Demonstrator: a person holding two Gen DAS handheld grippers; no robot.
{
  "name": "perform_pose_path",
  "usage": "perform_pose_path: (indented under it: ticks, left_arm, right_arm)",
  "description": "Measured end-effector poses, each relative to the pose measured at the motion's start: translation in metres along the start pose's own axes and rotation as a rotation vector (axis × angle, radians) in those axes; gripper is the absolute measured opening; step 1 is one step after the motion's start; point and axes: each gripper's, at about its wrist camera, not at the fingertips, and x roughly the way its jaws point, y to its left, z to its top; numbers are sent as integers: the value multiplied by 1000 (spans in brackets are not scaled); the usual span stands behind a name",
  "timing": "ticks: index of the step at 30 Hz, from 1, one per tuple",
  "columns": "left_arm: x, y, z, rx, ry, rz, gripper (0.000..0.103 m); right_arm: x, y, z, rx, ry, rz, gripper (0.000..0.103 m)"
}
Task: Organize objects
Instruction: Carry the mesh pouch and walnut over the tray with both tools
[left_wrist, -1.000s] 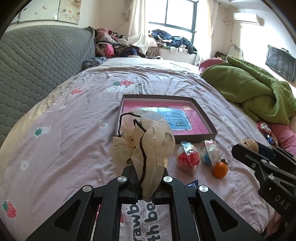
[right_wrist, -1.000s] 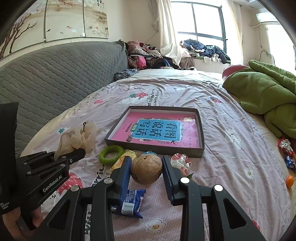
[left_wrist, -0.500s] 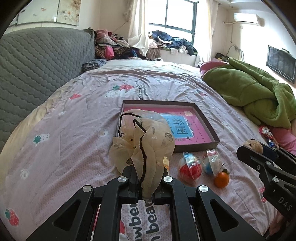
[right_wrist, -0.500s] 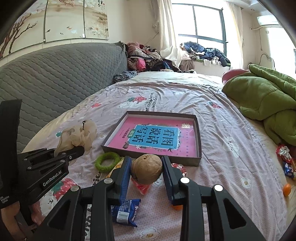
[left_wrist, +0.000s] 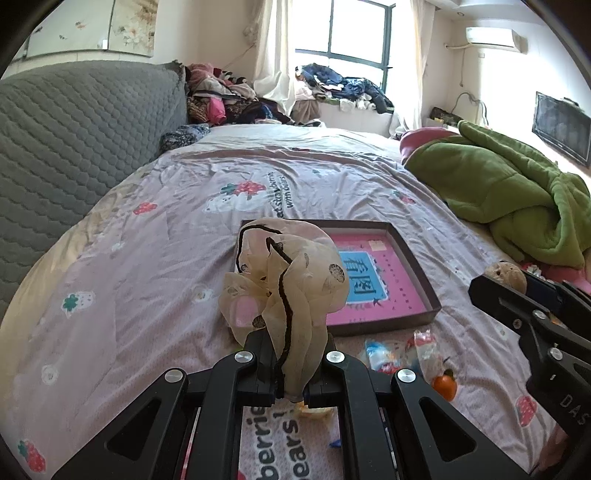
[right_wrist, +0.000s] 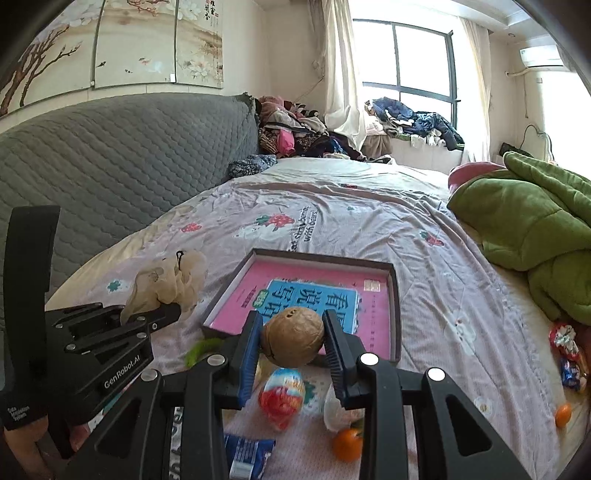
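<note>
Above the pink bedsheet (left_wrist: 155, 258), the left gripper (left_wrist: 291, 354) clamps a cream gauze scrunchie (left_wrist: 284, 273) with dark trim, its ruffles standing up over the fingertips. Beyond it lies a shallow brown tray (right_wrist: 395, 295) holding a pink booklet (right_wrist: 373, 317) (blue label, printed characters). The right gripper (right_wrist: 293, 338) grips a round brown walnut-like ball (right_wrist: 293, 341) between its blue-padded fingers (right_wrist: 249, 347), held clear of the sheet, just before the tray's near rim. Below it rest a foil-wrapped egg (right_wrist: 282, 395), a small orange (right_wrist: 347, 445) and a blue snack packet (right_wrist: 247, 456). A green blanket (right_wrist: 532, 221) is heaped to the right.
</note>
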Motion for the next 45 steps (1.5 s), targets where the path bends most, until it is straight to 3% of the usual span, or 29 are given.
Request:
perform_pose_path:
  ticks: [12,28,34,45]
  left_arm:
    - [48,-7,36,11,35,1,9]
    - [156,-2,69,-6,182,0,9]
    - [195,4,70,-39,262,-10,9]
    - [241,5,61,-53,357,-15,9]
  right_arm:
    - [44,-23,27,9,25,-17,34]
    - [151,-52,59,33,135,-11,34]
    - [197,-64,54,69,228,23,34]
    - [250,-69,38,31,338,-38,34]
